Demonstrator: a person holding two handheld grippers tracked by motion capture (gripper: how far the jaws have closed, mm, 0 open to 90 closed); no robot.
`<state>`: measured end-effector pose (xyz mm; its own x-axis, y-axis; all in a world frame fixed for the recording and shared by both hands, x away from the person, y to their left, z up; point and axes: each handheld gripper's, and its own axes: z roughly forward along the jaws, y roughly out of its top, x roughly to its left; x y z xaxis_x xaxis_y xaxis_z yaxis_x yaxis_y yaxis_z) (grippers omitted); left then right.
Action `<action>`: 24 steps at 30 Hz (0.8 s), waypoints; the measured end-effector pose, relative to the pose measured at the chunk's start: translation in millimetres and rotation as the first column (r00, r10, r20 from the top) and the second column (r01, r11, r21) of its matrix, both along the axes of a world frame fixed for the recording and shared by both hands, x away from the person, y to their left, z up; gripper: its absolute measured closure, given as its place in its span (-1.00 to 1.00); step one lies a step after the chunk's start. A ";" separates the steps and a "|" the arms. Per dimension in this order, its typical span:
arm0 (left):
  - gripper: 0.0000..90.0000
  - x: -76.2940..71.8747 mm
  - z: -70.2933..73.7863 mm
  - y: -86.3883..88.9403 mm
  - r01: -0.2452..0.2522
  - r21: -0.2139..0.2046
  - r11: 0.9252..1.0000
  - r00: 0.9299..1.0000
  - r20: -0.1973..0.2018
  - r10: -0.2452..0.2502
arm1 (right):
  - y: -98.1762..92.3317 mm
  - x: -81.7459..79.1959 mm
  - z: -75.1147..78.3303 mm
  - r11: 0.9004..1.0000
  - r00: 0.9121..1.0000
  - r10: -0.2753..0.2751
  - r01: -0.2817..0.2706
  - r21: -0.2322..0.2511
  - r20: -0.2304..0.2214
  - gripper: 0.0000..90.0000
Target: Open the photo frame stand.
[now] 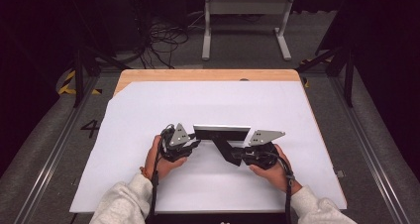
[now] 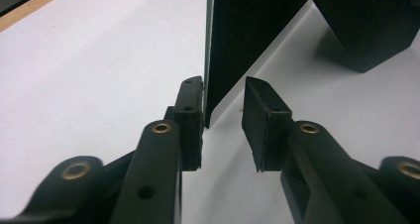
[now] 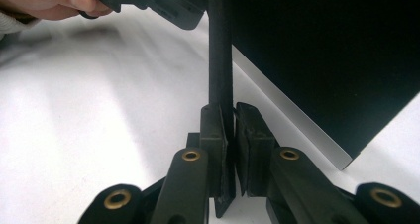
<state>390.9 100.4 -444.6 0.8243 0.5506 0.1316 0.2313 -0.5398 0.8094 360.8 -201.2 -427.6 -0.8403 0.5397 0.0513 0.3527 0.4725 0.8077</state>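
Picture frame [image 1: 221, 133], standing upright on its long edge about mid-table, a bit toward the near side, with its black back and prop leg [image 1: 227, 150] facing the person. From above it reads as a thin pale strip running left to right, with the black leg angling off it toward the near right.

Right gripper [image 1: 237, 157] has the leg: in the right gripper view the two black jaws are pressed together on the thin dark stand [image 3: 220, 60], which runs straight up between the pads, so that's a proper pinch. The frame's dark back panel [image 3: 327, 60] takes up the right of that view, with a pale edge along its bottom.

Left gripper [image 1: 195, 143] sits at the frame's left end. In the left gripper view the jaws straddle the frame's edge [image 2: 218, 50]; the left pad looks like it touches or nearly touches the panel, while the right pad stands clear with white table showing in the gap. So they're spread around the edge, not clamped on it.

Both hands come in from the near side in light grey sleeves, left hand [image 1: 157, 159] and right hand [image 1: 272, 172] wrapped round the gripper bodies, cables trailing back toward the person. Everything sits on a big white sheet [image 1: 148, 110] over a wooden table [image 1: 198, 75], whose bare wood shows along the far edge. Past the table there's grey floor, a tangle of black cables [image 1: 163, 40] and a white metal stand [image 1: 245, 23].
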 end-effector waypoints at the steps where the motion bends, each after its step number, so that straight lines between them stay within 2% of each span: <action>1: 0.57 -0.3 0.5 0.9 0.000 0.000 1.000 1.000 -0.002 0.000 | -0.4 -0.7 0.9 1.000 1.000 0.000 0.000 -0.002 0.005 0.83; 13: 0.62 -7.0 5.0 9.4 0.014 0.005 1.000 1.000 -0.013 -0.014 | -7.7 -3.8 7.8 1.000 0.999 0.004 -0.004 -0.010 0.032 0.81; 18: 0.64 -9.3 5.6 13.5 0.024 0.010 1.000 0.999 -0.032 -0.024 | -9.0 -4.1 9.2 1.000 0.999 0.011 -0.010 -0.012 0.039 0.80; 24: 0.83 -13.8 6.8 18.8 0.040 0.015 0.999 0.998 -0.041 -0.039 | -9.1 -7.7 10.4 0.999 0.997 0.017 -0.013 -0.045 0.072 0.77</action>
